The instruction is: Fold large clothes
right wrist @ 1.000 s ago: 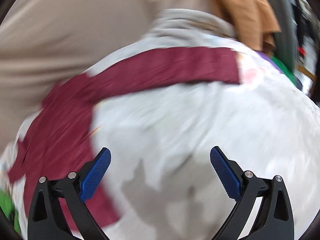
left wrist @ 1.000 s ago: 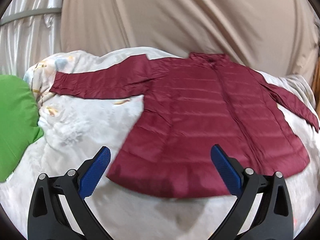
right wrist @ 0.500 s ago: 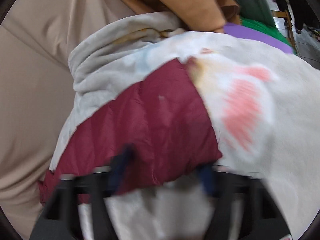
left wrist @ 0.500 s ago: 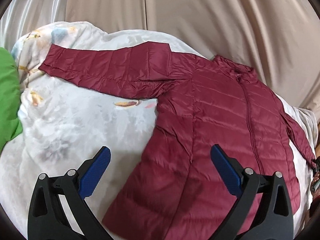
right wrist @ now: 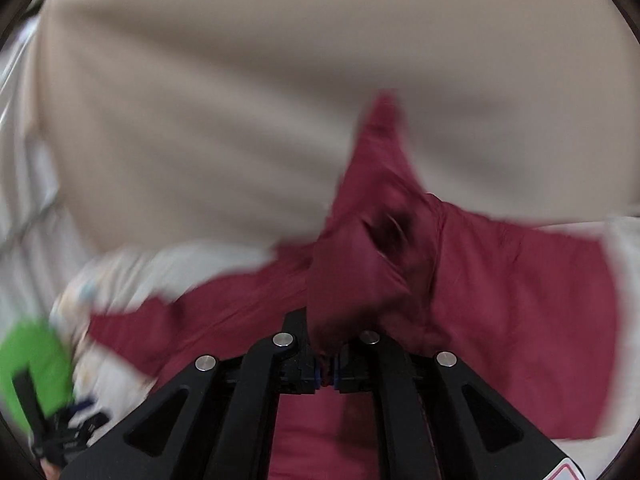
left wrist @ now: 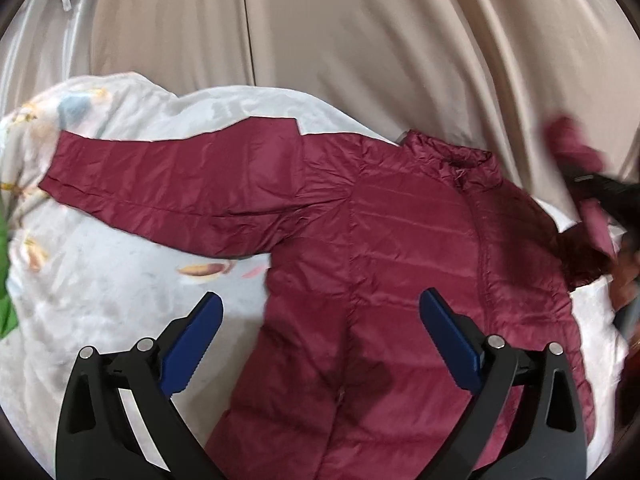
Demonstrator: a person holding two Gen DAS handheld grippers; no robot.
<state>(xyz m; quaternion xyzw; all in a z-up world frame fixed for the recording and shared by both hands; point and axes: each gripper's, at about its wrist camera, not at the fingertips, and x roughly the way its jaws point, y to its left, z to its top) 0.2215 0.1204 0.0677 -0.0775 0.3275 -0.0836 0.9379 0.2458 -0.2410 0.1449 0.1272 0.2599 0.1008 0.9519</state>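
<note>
A dark red puffer jacket (left wrist: 400, 240) lies front up on white floral bedding (left wrist: 100, 280), its left sleeve (left wrist: 180, 184) stretched out flat. My left gripper (left wrist: 320, 300) hovers open over the jacket's left side near the hem, with nothing between its blue pads. My right gripper (right wrist: 326, 364) has its jaws closing on the cuff of the other sleeve (right wrist: 360, 260); the fabric is pinched between the pads and bunches up in front of the camera. In the left wrist view that sleeve (left wrist: 576, 148) is lifted at the far right edge, above the jacket (right wrist: 520, 300).
A beige curtain (left wrist: 360, 40) hangs close behind the bed. A bright green cloth (right wrist: 32, 360) lies at the bed's left end. The bedding drops away at the right edge.
My right gripper went from wide open to shut on the sleeve cuff and lifted it. My left gripper slid left along the jacket towards its left sleeve, staying open.
</note>
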